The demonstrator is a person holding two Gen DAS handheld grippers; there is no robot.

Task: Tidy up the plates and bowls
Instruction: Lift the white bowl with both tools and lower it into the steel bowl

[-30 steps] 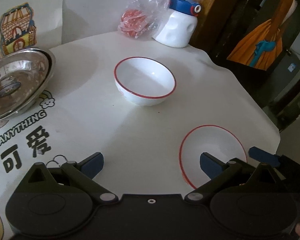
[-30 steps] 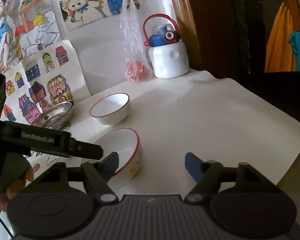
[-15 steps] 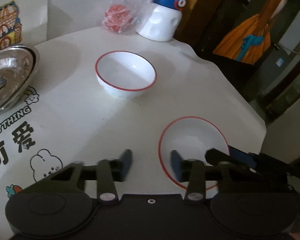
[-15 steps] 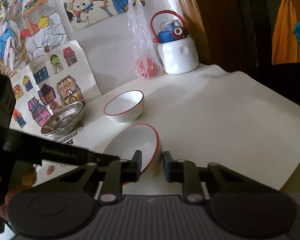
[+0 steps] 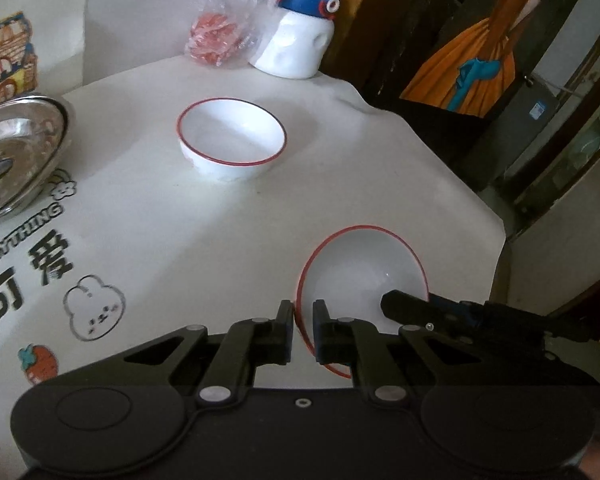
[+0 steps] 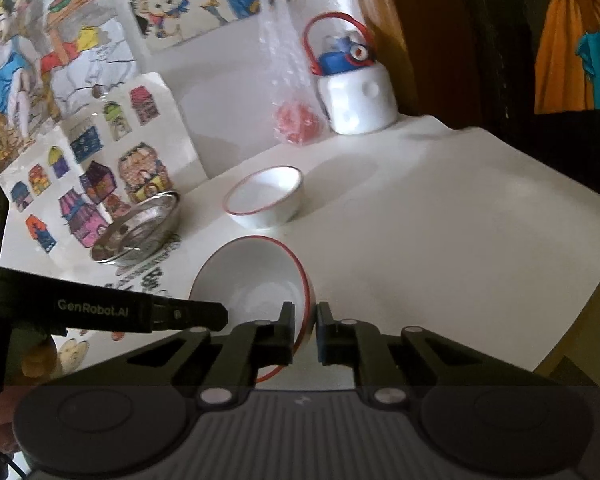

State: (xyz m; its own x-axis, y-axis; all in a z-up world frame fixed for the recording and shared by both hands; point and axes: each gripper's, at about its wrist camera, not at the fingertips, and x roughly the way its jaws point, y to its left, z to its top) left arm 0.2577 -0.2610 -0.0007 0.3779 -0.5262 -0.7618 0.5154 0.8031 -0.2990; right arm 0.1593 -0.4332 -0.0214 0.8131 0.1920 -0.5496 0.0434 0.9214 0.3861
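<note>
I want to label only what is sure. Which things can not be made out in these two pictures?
- Near bowl, left wrist view: its near rim is hidden behind the left hand-held gripper.
- Steel plate, same view: cut off by the left edge.
- Bag, right wrist view: red contents too blurred to name.

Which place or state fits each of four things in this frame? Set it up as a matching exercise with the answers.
Things:
1. near bowl
2. far bowl
3. steel dish
4. white bottle

Places or states:
A. stands free on the cloth, untouched
B. at the table's back edge, beside the plastic bag
C. tilted, rim pinched by the left tongs and the right tongs
D. on the printed cloth, left of the bowls

Pairs: 1-C, 2-A, 3-D, 4-B
</note>
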